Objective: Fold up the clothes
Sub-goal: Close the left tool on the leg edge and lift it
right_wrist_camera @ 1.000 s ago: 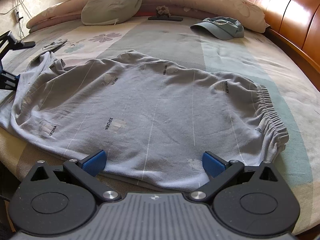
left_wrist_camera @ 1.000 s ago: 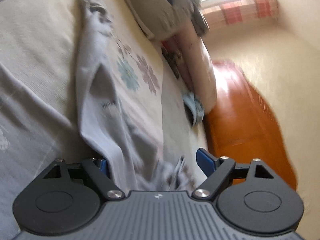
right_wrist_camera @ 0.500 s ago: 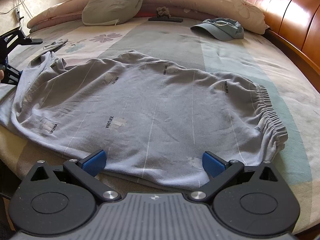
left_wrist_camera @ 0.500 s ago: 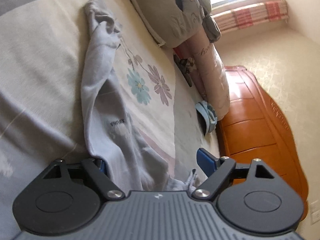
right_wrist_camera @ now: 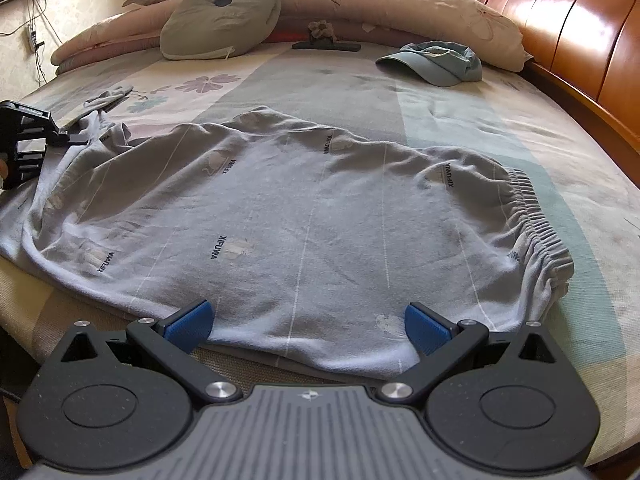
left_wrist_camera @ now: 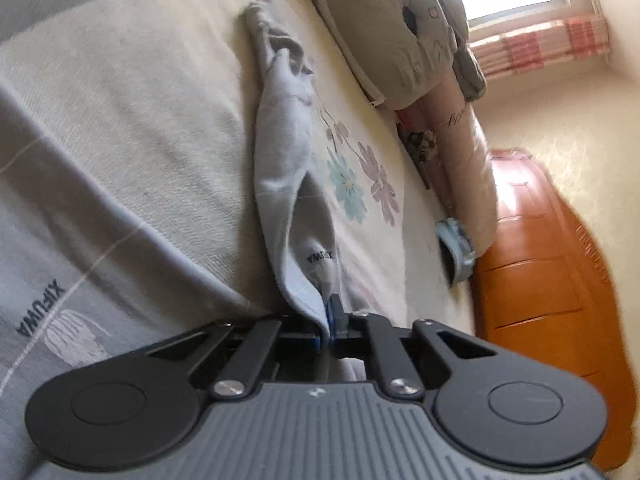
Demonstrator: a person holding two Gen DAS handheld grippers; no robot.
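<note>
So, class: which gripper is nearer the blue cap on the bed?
Right. The right gripper sits at the garment's near edge; the cap lies beyond. The left gripper is farther left.

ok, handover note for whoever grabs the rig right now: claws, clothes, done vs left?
Left claw: closing on a bunched fold of the grey trousers at their left end, cloth between the pads.
Right claw: open, at the near hem, gripping nothing.
Trousers lie spread flat across the bed, elastic waistband to the right. Blue cap and cushion sit farther back.
Done: left grab only. Left: right grab, all folds.
</note>
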